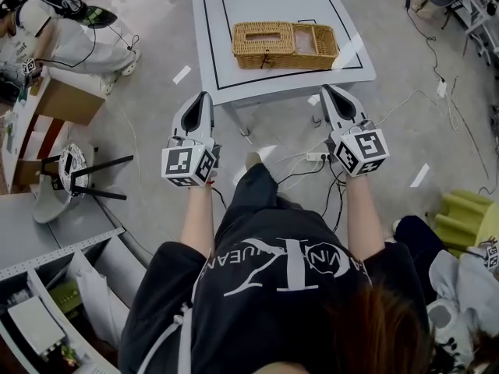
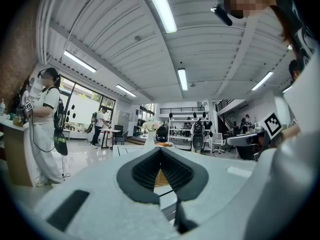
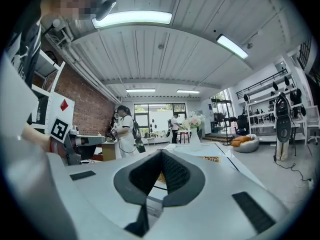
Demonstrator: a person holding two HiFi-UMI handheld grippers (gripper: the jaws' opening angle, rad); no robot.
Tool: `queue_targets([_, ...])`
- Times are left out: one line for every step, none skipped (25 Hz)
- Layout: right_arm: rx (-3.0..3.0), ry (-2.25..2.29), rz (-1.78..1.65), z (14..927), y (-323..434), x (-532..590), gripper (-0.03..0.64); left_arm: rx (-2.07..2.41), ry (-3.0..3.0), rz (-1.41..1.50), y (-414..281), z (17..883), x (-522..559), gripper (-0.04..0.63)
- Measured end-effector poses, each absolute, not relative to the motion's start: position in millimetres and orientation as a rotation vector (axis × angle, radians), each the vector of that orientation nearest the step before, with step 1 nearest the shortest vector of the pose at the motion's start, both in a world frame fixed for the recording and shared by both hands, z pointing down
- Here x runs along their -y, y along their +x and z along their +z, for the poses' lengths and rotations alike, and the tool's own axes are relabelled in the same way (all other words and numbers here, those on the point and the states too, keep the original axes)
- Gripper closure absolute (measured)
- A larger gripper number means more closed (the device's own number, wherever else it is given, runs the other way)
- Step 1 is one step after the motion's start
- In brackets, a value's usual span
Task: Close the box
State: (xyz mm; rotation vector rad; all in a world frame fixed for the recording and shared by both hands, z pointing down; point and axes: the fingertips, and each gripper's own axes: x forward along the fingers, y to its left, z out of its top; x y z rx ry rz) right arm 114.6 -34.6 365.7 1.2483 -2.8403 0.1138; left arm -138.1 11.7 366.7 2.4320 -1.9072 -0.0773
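Note:
A woven wicker box (image 1: 284,44) lies on the white table (image 1: 234,68) ahead of me. Its left part shows a woven top with a slot; its right part lies open with a pale inside. Both grippers hang over the floor, short of the table's near edge. My left gripper (image 1: 206,97) is shut and empty, and so is my right gripper (image 1: 326,90). In the left gripper view the left gripper's (image 2: 161,150) tips meet, with a sliver of the wicker box (image 2: 161,178) behind them. In the right gripper view the right gripper (image 3: 161,152) is likewise shut on nothing.
A vase of flowers (image 3: 194,134) stands at the table's far end. A power strip (image 1: 316,156) and cables lie on the floor under the table's near edge. A stool (image 1: 74,170) and a cardboard box (image 1: 66,100) are at the left, and a yellow-green object (image 1: 468,213) at the right. People stand in the room.

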Motion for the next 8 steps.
queue_targets([2.842,1.248,0.113,365.7,115.3,33.2,0.62,1.909,2.43,-0.078,-137.5,367.0,-13.5,0.588])
queue_targets([2.845,1.247,0.112,365.4,116.0,31.7,0.62,1.911,2.43,-0.077,-136.9,367.0,-15.2,0.588])
queue_targets([2.846,1.247,0.111,364.9,116.8,30.2,0.619,1.912,2.43,-0.077,-136.0,366.6,-16.9,0.588])
queue_targets([2.848,1.247,0.11,364.3,117.7,28.7,0.62,1.913,2.431,-0.077,-134.9,366.0,-18.6,0.588])
queue_targets([2.848,1.248,0.109,363.7,118.8,27.3,0.62,1.913,2.432,-0.078,-133.8,365.3,-20.3,0.588])
queue_targets([2.849,1.248,0.109,363.1,119.8,25.9,0.62,1.914,2.434,-0.079,-132.7,364.4,-21.9,0.588])
queue_targets([2.851,1.248,0.109,362.5,120.6,24.5,0.62,1.914,2.434,-0.08,-131.7,363.6,-23.6,0.588])
queue_targets([2.852,1.248,0.11,361.9,121.5,23.1,0.62,1.914,2.435,-0.081,-130.7,362.7,-25.3,0.588])
